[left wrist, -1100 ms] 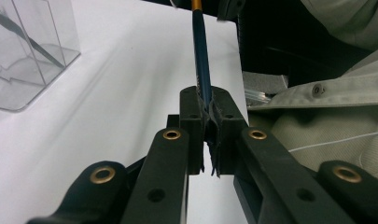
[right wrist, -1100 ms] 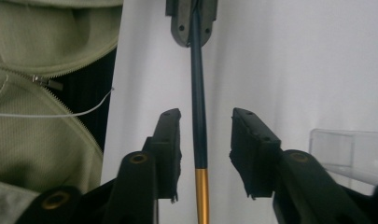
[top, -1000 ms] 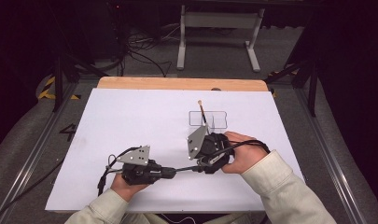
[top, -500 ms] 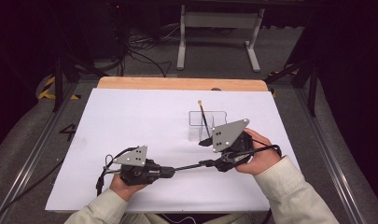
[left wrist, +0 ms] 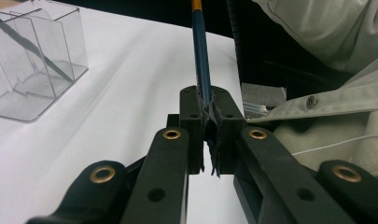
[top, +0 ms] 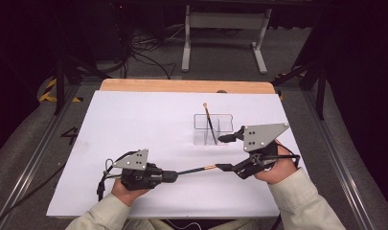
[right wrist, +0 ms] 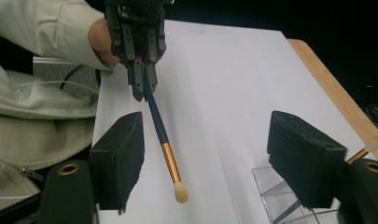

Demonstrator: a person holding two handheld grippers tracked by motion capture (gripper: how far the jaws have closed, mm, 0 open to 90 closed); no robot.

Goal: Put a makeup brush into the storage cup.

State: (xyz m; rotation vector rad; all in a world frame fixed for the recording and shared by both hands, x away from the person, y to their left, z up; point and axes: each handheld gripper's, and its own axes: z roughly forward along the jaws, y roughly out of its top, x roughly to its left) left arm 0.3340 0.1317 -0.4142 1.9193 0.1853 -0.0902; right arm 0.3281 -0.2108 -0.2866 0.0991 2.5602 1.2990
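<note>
One brush (top: 194,169), pinched at its dark handle by left gripper (top: 172,175); right gripper (top: 223,152), jaws just widened, brush loose between them; clear organizer (top: 211,129) beyond.

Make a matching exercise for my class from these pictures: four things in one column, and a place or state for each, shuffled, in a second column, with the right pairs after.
Things
1. left gripper
2. right gripper
3. clear organizer
4. brush in the organizer

Places or states
A. stands on the white sheet
B. leans inside a compartment, tip up
C. jaws wide apart, nothing clamped
D. shut on a dark-handled brush

Pairs: 1-D, 2-C, 3-A, 4-B
</note>
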